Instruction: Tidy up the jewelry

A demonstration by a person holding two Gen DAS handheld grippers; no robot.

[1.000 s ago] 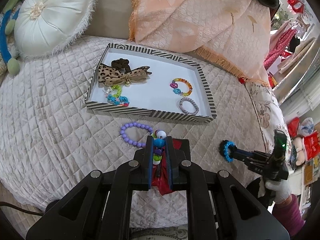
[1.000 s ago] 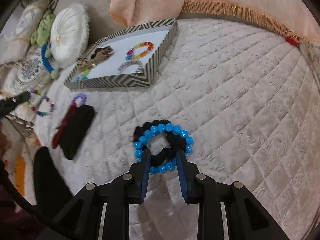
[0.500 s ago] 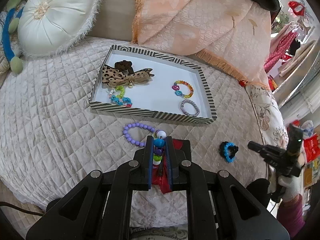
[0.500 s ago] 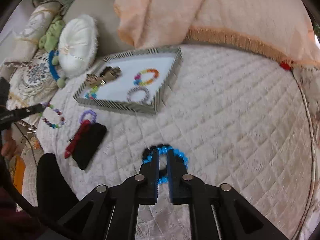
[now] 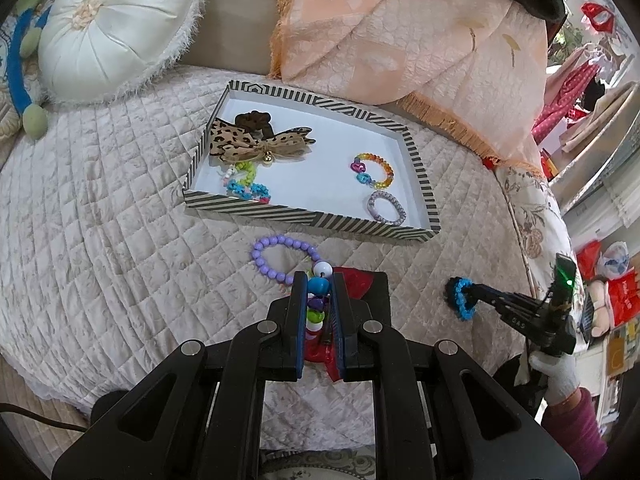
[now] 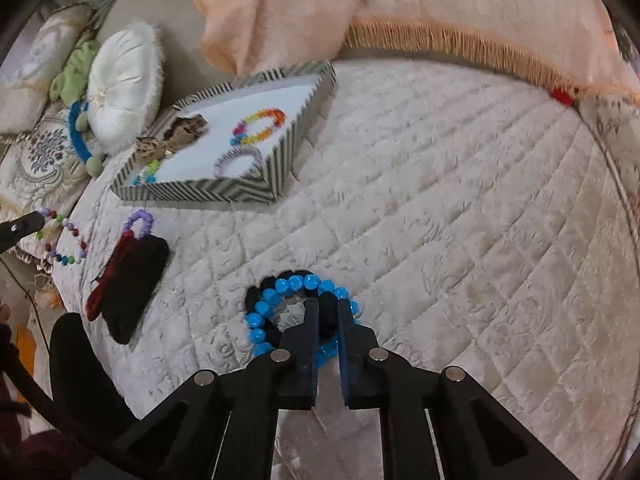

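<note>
The striped tray [image 5: 316, 220] lies ahead of the left gripper [image 5: 320, 292], clamped on the multicoloured bracelet [image 5: 318, 300]; it is nearer. The right gripper [image 6: 328, 312] pinches the blue bracelet [image 6: 296, 284]; the tray sits far forward-left.

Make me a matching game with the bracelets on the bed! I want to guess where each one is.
Things:
1. purple bracelet
2. blue bracelet
3. rainbow bracelet
4. mixed-colour bracelet

Places:
A. pinched in the left tool
B. lying inside the striped tray
C. on the quilt, just in front of the tray
D. gripped by the right tool, together with a black hair tie

Pairs: 1-C, 2-D, 3-B, 4-A
</note>
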